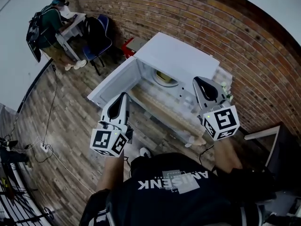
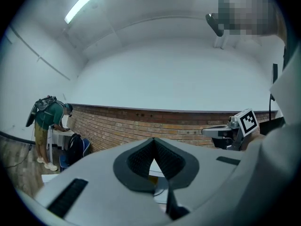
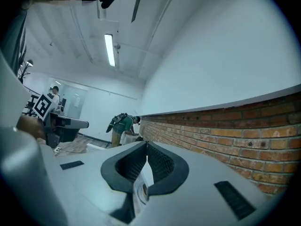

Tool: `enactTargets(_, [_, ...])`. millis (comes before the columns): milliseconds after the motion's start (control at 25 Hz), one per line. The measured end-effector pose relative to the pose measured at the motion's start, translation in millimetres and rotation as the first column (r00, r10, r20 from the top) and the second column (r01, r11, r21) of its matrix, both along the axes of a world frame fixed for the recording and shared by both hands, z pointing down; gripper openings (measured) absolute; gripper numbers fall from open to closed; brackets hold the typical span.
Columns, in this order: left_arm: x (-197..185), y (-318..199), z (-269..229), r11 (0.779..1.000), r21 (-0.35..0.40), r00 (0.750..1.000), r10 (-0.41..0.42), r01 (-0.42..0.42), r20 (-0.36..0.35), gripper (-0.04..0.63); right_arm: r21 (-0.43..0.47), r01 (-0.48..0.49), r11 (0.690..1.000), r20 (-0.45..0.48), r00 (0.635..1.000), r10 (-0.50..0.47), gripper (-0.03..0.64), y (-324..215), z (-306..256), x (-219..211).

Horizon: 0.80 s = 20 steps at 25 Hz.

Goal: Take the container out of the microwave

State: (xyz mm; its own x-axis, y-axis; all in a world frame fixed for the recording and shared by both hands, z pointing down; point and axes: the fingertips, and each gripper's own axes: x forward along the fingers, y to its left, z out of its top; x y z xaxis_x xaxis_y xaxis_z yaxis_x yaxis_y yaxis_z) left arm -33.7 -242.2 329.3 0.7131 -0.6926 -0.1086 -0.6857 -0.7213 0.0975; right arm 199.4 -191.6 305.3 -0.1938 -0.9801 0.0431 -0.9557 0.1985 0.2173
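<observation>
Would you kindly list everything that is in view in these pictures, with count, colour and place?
microwave: one, white, against the wall, door open
container: one, yellowish, inside the microwave
wall: one, red brick, behind the microwave
floor: one, brown wood planks
box: one, red, by the wall left of the microwave
chair: one, blue, upper left
table: one, white, beyond the chair
bystander: one, green top, bent over the table
power strip: one, white, on the floor at left
left tongs: one, white with black pads, shut, empty, near the door
right tongs: one, same colours, shut, empty, before the microwave's right side
shirt: one, black, the wearer's, bottom edge
</observation>
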Motion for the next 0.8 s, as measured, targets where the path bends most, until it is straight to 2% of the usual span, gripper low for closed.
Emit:
enactTargets(440, [-16,-60,6,0.995,-0.017,0.995,0.094,-0.094,-0.016,0.011,-0.003,-0.059,0.998,-0.039,0.998,0.058,0.043,-47,-3,-29])
enactTargets(600, [-28,-73,7,0.990,-0.019,0.990,0.136,-0.137,-0.045,0.011,-0.001,-0.130,0.992,-0.042,0.991,0.129,0.043,-58,0,-38])
enactTargets(800, [-46,-93,18,0.984,-0.034,0.984,0.171,-0.172,-0.045,0.011,-0.012,-0.181,0.983,-0.046,0.983,0.180,0.044,-73,7,-51])
